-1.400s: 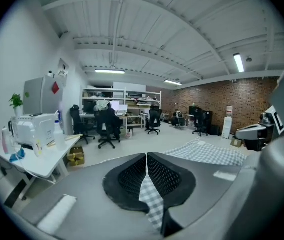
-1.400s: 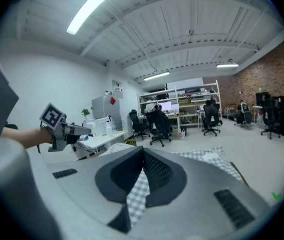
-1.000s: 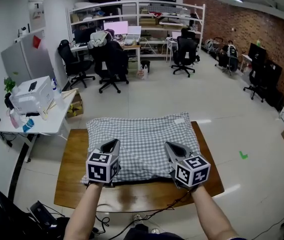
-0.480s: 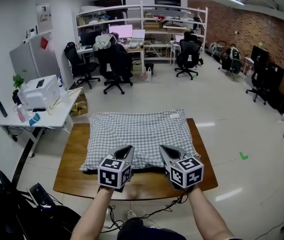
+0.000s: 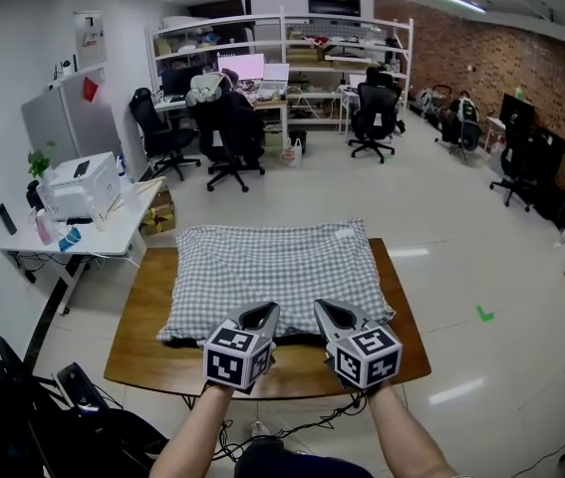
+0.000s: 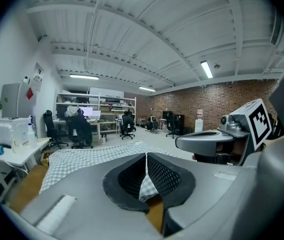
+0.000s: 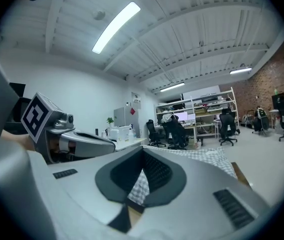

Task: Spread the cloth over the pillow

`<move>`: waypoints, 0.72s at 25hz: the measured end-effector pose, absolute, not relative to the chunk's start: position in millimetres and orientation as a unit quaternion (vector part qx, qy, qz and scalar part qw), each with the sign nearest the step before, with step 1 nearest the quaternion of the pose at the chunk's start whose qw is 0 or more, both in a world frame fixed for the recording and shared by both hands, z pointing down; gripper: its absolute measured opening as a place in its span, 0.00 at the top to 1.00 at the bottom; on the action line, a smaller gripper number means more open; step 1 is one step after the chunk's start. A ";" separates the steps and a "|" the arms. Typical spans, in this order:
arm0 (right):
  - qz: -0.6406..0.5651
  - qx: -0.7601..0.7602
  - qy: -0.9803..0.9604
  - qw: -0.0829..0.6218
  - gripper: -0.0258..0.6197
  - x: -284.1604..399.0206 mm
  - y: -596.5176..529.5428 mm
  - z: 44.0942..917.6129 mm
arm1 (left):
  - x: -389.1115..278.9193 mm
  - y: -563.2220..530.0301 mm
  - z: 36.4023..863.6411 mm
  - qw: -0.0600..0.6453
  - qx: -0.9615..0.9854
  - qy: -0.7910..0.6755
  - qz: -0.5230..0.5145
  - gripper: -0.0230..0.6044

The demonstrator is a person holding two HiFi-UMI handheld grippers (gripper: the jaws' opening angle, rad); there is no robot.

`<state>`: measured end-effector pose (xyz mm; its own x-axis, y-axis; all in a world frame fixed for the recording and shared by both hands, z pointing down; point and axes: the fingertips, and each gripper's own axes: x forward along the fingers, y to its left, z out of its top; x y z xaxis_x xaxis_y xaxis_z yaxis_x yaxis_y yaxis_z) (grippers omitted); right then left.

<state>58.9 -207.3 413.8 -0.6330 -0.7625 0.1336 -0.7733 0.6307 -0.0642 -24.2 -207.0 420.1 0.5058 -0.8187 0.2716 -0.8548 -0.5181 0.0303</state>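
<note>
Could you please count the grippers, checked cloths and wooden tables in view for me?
grippers: 2, the left gripper and the right gripper, each shut on the cloth's near edge
checked cloth: 1
wooden table: 1
Total: 4

A wooden table (image 5: 147, 312) stands near, on a pale glossy floor (image 5: 441, 237). Left of it, a white desk (image 5: 88, 239) carries a white printer (image 5: 81, 182) and a small plant (image 5: 37, 160). At the far end, black office chairs (image 5: 228, 132) sit before white shelving (image 5: 292, 48) with a lit monitor (image 5: 241, 64). A brick wall (image 5: 521, 58) runs along the right.
</note>
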 end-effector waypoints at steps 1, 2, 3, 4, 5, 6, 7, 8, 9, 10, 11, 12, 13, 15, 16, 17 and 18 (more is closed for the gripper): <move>0.058 0.423 -0.903 0.045 0.94 57.9 -206.7 412.2 | -24.7 -207.0 420.4 0.081 0.863 -0.485 0.112 0.94; 0.057 0.420 -0.905 0.044 0.94 55.9 -206.2 410.4 | -26.4 -207.5 421.3 0.081 0.862 -0.487 0.113 0.94; 0.055 0.417 -0.906 0.043 0.94 53.2 -205.7 408.9 | -28.8 -207.8 422.4 0.083 0.861 -0.489 0.112 0.94; 0.053 0.414 -0.908 0.043 0.94 50.5 -204.8 407.9 | -30.9 -207.8 423.3 0.085 0.860 -0.491 0.111 0.94; 0.051 0.412 -0.909 0.043 0.94 48.4 -204.0 407.0 | -32.2 -207.5 423.9 0.087 0.859 -0.492 0.110 0.94; 0.049 0.410 -0.910 0.042 0.94 47.3 -203.4 405.7 | -32.8 -207.3 424.3 0.088 0.859 -0.492 0.110 0.94; 0.049 0.408 -0.911 0.041 0.94 46.7 -203.1 403.7 | -33.2 -207.4 424.1 0.088 0.858 -0.493 0.110 0.94; 0.049 0.406 -0.912 0.040 0.94 46.2 -203.0 401.2 | -33.8 -207.8 423.3 0.088 0.858 -0.495 0.109 0.94; 0.048 0.404 -0.913 0.038 0.94 46.0 -202.7 398.5 | -34.4 -208.1 422.1 0.088 0.857 -0.496 0.108 0.94; 0.048 0.403 -0.913 0.037 0.94 46.2 -202.1 396.1 | -34.9 -208.0 421.3 0.089 0.856 -0.498 0.106 0.94; 0.049 0.403 -0.913 0.035 0.94 47.0 -201.4 394.3 | -35.0 -207.5 420.9 0.089 0.856 -0.498 0.105 0.94; 0.050 0.403 -0.913 0.033 0.94 48.0 -201.1 393.3 | -34.9 -207.1 420.9 0.090 0.856 -0.498 0.105 0.94; 0.051 0.404 -0.913 0.032 0.94 48.7 -201.2 392.6 | -35.2 -206.9 420.6 0.090 0.857 -0.497 0.104 0.94; 0.051 0.405 -0.913 0.031 0.94 48.8 -202.0 391.3 | -36.6 -206.9 419.1 0.088 0.857 -0.497 0.103 0.94; 0.050 0.404 -0.913 0.031 0.94 48.9 -202.1 390.7 | -37.1 -206.6 418.3 0.088 0.857 -0.497 0.102 0.94; 0.051 0.402 -0.914 0.031 0.94 48.9 -201.6 390.1 | -37.2 -206.0 417.9 0.089 0.857 -0.497 0.102 0.94; 0.051 0.400 -0.915 0.030 0.94 48.8 -200.5 389.6 | -37.0 -205.2 418.0 0.089 0.857 -0.496 0.103 0.94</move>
<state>48.8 -200.5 389.6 -0.6787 -0.7282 0.0953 -0.7343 0.6752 -0.0703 -37.0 -205.2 418.0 0.4866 -0.8324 0.2652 -0.8692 -0.4918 0.0512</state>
